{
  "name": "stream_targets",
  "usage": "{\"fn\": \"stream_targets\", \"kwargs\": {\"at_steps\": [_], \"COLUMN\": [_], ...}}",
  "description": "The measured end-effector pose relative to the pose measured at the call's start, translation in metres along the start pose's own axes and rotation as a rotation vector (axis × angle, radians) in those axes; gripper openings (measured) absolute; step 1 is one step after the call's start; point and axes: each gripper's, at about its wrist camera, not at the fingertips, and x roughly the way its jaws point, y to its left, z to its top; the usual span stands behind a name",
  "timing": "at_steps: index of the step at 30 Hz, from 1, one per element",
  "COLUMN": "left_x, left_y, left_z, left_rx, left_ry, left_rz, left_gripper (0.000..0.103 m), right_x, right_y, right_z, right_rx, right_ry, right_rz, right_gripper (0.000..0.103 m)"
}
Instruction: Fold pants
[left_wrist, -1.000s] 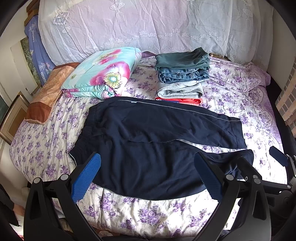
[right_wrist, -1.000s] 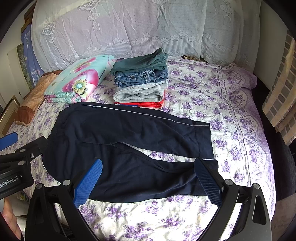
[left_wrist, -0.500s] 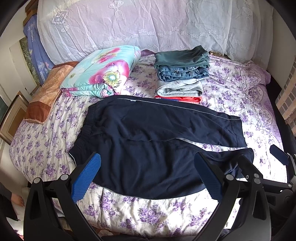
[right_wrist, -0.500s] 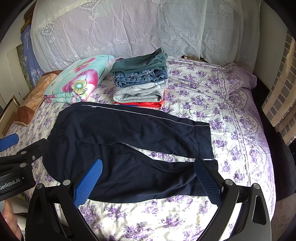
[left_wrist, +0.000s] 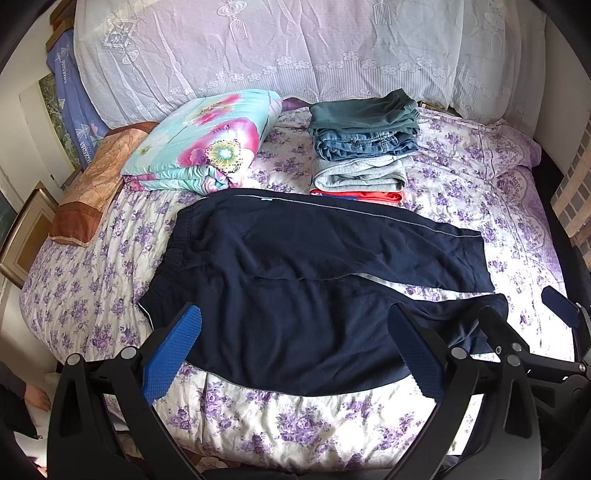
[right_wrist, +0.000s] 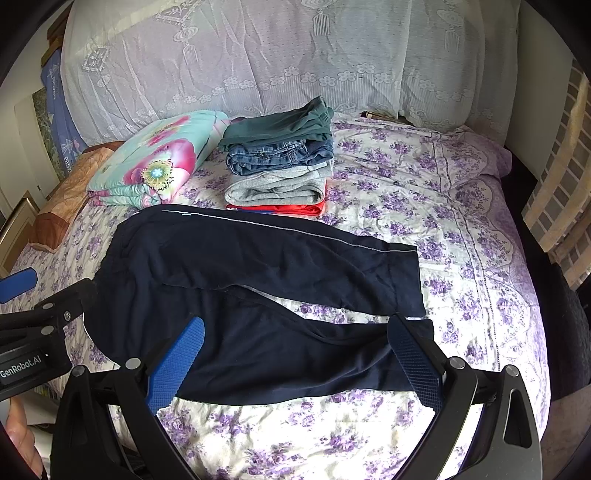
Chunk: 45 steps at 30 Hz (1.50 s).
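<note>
Little has changed over the last second: both views shifted slightly, pants (left_wrist: 314, 280) still spread flat on the bed (left_wrist: 295, 424), unfolded. Left tongs (left_wrist: 295, 354) and right tongs (right_wrist: 295, 362) hover wide, holding nothing. Folding not begun. Count: one pants, one stack (left_wrist: 362, 144) of four folded garments, one quilt (left_wrist: 199, 144).
</note>
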Motion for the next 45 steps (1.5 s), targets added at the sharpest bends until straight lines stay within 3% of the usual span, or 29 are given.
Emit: {"fn": "stream_targets", "kwargs": {"at_steps": [23,35,38,42,45], "left_x": [0.000,0.006,0.020,0.075,0.115], "left_y": [-0.001,0.004,0.013,0.053,0.099], "left_z": [0.002,-0.013,-0.011,-0.030,-0.059], "left_rx": [0.001,-0.008,-0.036,-0.188,-0.309], "left_ry": [0.008,0.030,0.094,0.269,0.342], "left_rz": [0.001,-0.006,-0.041,-0.083,-0.028], "left_gripper": [0.098,0.098,0.098,0.098,0.098], "right_x": [0.002,0.004,0.016,0.047,0.069], "right_y": [0.002,-0.002,-0.007,-0.030,-0.049], "right_z": [0.001,-0.004,-0.001,-0.009,-0.023], "right_rx": [-0.001,-0.006,0.010,0.090,0.137], "right_ry": [0.002,0.008,0.030,0.117,0.199], "right_rz": [0.000,0.004,0.027,0.006,-0.024], "right_gripper": [0.100,0.100,0.100,0.100,0.100]}}
